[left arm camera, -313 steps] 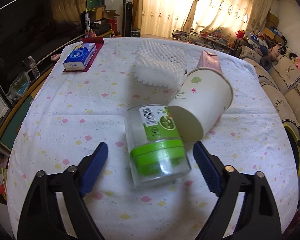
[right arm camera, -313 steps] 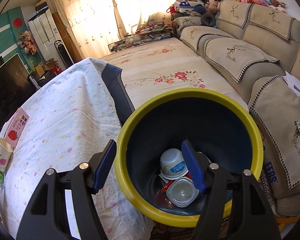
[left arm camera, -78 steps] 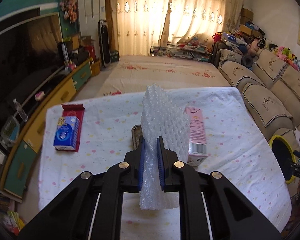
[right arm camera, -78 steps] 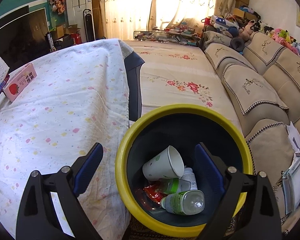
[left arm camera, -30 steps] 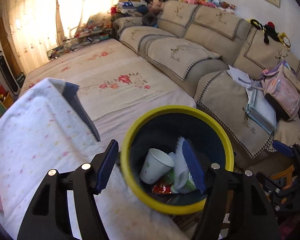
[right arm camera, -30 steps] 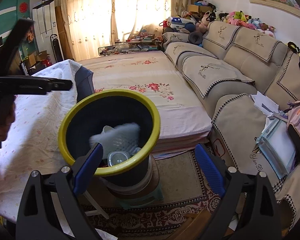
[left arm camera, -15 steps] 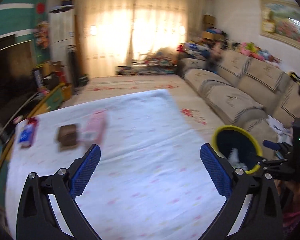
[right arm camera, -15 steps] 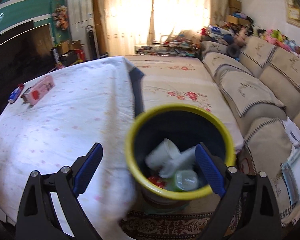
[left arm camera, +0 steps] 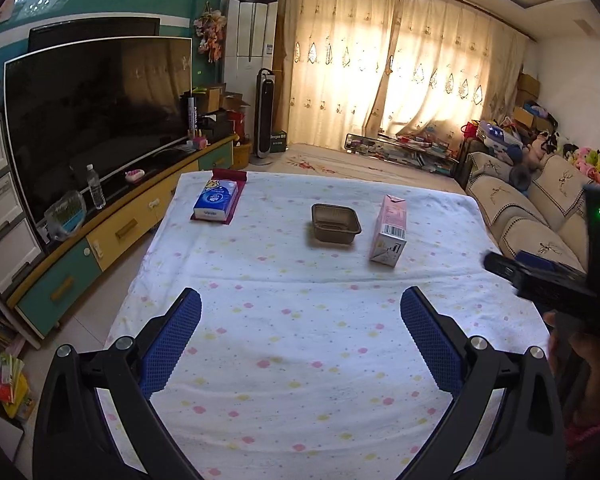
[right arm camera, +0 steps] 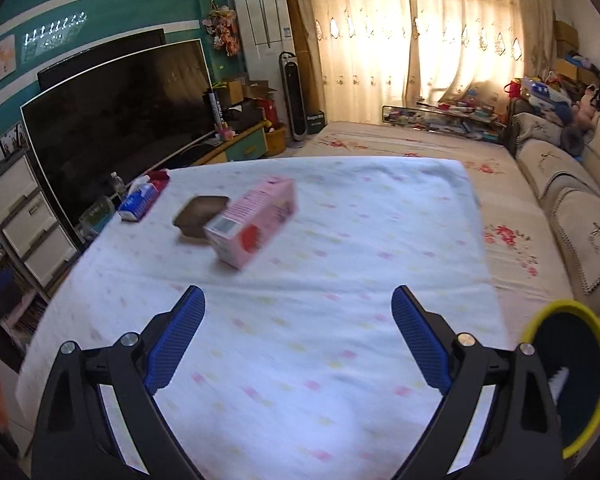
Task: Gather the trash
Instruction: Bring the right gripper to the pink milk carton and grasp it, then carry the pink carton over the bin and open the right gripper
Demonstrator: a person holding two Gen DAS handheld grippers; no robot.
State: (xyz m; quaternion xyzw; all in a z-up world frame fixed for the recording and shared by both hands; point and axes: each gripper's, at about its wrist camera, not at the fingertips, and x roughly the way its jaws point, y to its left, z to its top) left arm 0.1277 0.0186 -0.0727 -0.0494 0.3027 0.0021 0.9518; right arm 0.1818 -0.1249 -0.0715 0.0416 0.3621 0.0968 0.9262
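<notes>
A pink milk carton [left arm camera: 390, 231] lies on the dotted tablecloth [left arm camera: 300, 340], and a small brown tray [left arm camera: 335, 223] sits just left of it. Both show in the right wrist view too, the carton [right arm camera: 252, 221] blurred in front of the tray [right arm camera: 199, 216]. My left gripper [left arm camera: 300, 340] hangs open over the near part of the table, nothing between its blue pads. My right gripper [right arm camera: 298, 338] is open and empty as well, over the table's near right. The yellow-rimmed bin [right arm camera: 570, 376] stands at the lower right, with white trash inside.
A blue tissue pack [left arm camera: 216, 202] rests on a red mat at the far left of the table. A TV [left arm camera: 96, 112] and low cabinet line the left wall. Sofas [left arm camera: 540, 220] run along the right. A hand holds the other gripper [left arm camera: 556, 280] at the right edge.
Both grippers have swung away from the bin and now face the table. The bubble wrap that the left gripper released lies in the bin; its jaws stand wider than a second ago.
</notes>
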